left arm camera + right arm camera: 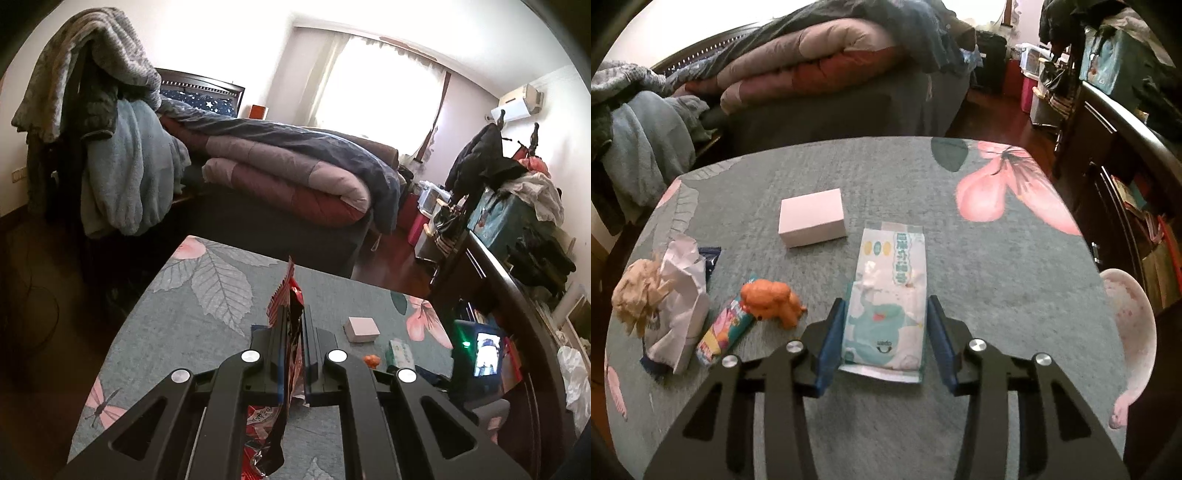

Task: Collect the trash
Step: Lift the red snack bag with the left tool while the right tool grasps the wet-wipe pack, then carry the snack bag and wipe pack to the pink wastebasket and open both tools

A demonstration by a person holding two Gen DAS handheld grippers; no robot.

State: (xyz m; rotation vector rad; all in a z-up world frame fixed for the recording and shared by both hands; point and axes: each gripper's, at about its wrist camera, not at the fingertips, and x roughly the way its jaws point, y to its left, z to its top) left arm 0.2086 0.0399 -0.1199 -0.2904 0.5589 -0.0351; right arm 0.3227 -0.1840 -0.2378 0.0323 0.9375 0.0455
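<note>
My left gripper (293, 317) is shut on a red and black snack wrapper (286, 295), held upright above the table; the wrapper's lower end hangs below the jaws. My right gripper (886, 314) is open, its blue pads on either side of a white and teal wet-wipe pack (886, 295) lying flat on the table. Left of it lie an orange toy animal (772, 297), a colourful small wrapper (726, 330), crumpled white paper (679, 295), a beige crumpled wad (637, 291) and a dark blue wrapper (711, 258).
A pink box (812, 217) sits mid-table, also in the left wrist view (361, 329). The table (997, 295) has a grey-green floral cloth. A pink-white chair back (1134, 328) stands at the right edge. A bed (277, 173) lies beyond; dark furniture (517, 295) is on the right.
</note>
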